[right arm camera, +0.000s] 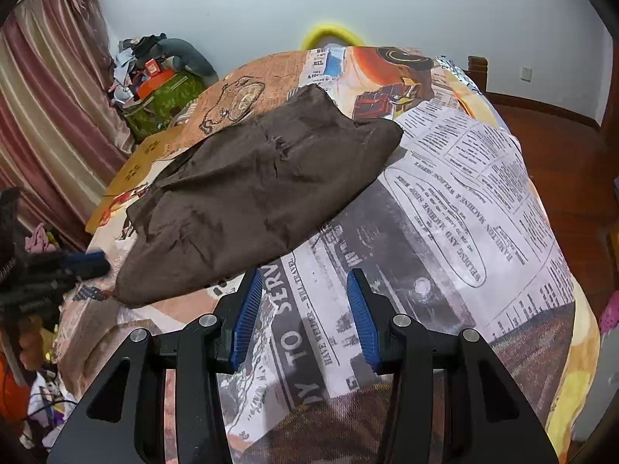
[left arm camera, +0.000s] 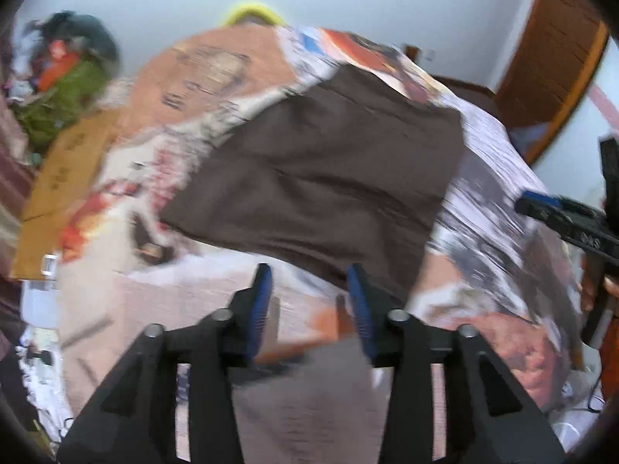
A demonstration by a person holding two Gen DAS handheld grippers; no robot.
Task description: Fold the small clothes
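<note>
Lying loose in the middle of the frame, the brown cloth (right arm camera: 255,189) may unfold crookedly, because the left gripper (left arm camera: 309,294) and the right gripper (right arm camera: 305,301) are both released and empty.

Brown garment (right arm camera: 255,193) matt soft cloth; bedspread (right arm camera: 445,208) printed fabric

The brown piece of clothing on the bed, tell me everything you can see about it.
The brown piece of clothing is a dark, matte, soft-looking fabric, lying flat but creased on the newspaper-print bedspread. It looks roughly folded, wider at its near end and narrowing toward the far end, with a small dark mark near the middle. Only the bedspread touches it: the open left gripper and open right gripper both sit clear of its near edge.
</note>
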